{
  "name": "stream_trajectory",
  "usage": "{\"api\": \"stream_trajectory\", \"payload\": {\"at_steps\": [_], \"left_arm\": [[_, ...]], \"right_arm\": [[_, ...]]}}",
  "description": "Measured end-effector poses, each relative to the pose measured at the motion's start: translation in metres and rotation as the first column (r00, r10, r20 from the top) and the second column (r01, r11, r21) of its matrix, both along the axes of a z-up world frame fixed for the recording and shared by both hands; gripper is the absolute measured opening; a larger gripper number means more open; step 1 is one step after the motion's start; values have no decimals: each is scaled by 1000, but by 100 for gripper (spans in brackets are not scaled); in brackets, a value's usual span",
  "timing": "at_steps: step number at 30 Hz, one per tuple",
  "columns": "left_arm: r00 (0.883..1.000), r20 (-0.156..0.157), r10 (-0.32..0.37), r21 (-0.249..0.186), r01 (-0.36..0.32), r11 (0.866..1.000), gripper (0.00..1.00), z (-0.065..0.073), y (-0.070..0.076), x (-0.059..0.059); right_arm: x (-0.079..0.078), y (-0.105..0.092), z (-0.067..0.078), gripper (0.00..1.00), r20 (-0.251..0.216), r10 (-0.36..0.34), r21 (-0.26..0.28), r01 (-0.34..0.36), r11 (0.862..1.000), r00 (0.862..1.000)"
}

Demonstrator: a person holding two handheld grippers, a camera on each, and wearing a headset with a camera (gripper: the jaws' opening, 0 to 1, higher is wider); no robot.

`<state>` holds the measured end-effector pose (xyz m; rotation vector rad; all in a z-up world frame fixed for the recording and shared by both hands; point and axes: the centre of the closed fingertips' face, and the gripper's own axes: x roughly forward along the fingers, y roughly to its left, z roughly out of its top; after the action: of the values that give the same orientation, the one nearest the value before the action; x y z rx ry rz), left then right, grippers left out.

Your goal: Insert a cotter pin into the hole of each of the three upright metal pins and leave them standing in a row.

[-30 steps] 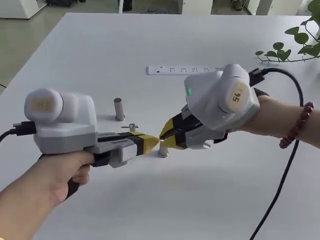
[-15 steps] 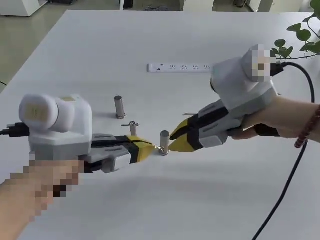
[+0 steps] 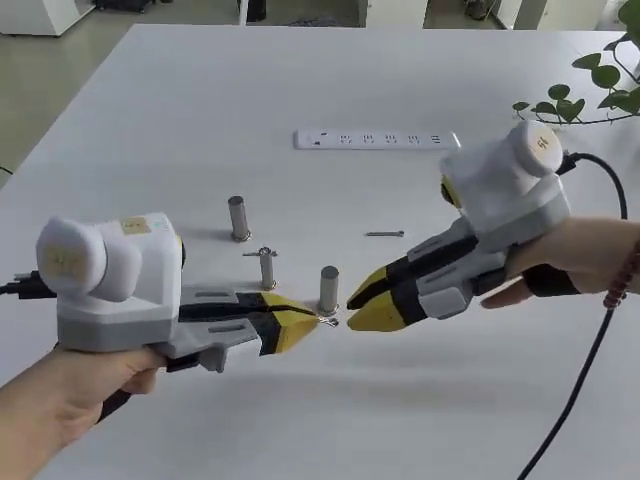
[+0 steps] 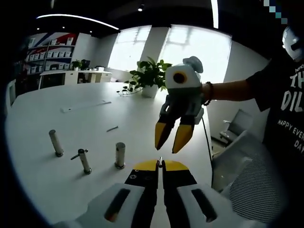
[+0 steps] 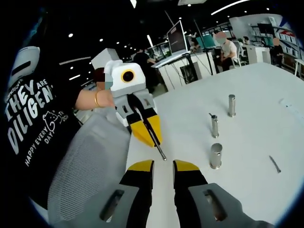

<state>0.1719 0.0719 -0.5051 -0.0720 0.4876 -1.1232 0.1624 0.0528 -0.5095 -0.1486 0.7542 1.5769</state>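
Bright, even daylight on the white surface [image 3: 300,90]; soft shadows, sharp focus. Gripper views bend at edges; windows [image 4: 190,47] glare white.

Left gripper [image 3: 325,320] and right gripper [image 3: 350,308] are both yellow-tipped, black and pale grey, pins [image 3: 328,288] and cotter pin [image 5: 160,149] silvery.

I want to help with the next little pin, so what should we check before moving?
1. Left hand-held gripper shut on the held cotter pin: ok.
2. Right hand-held gripper open and empty: ok.
3. Nearest metal pin standing upright: ok.
4. Held cotter pin lined up with that pin's hole: cannot tell, the hole is too small to see.
5. Middle metal pin carries its inserted cotter pin: ok.
6. Far metal pin filled: not ok, nothing through it; a spare cotter pin lies on the table.
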Motion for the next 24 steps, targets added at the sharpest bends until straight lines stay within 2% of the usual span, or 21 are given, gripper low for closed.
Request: {"api": "stream_trajectory", "payload": {"at_steps": [6, 12, 24], "left_arm": [[999, 0, -38, -49, 38, 998, 0, 6, -8, -9], [998, 7, -69, -78, 69, 995, 0, 12, -13, -14], [994, 14, -107, -113, 108, 988, 0, 18, -20, -22]], "right_arm": [[-7, 1, 2, 10, -45, 15, 31, -14, 999, 999], [-16, 2, 6, 10, -76, 48, 53, -44, 998, 996], [-27, 4, 6, 2, -94, 92, 69, -86, 994, 991]]}}
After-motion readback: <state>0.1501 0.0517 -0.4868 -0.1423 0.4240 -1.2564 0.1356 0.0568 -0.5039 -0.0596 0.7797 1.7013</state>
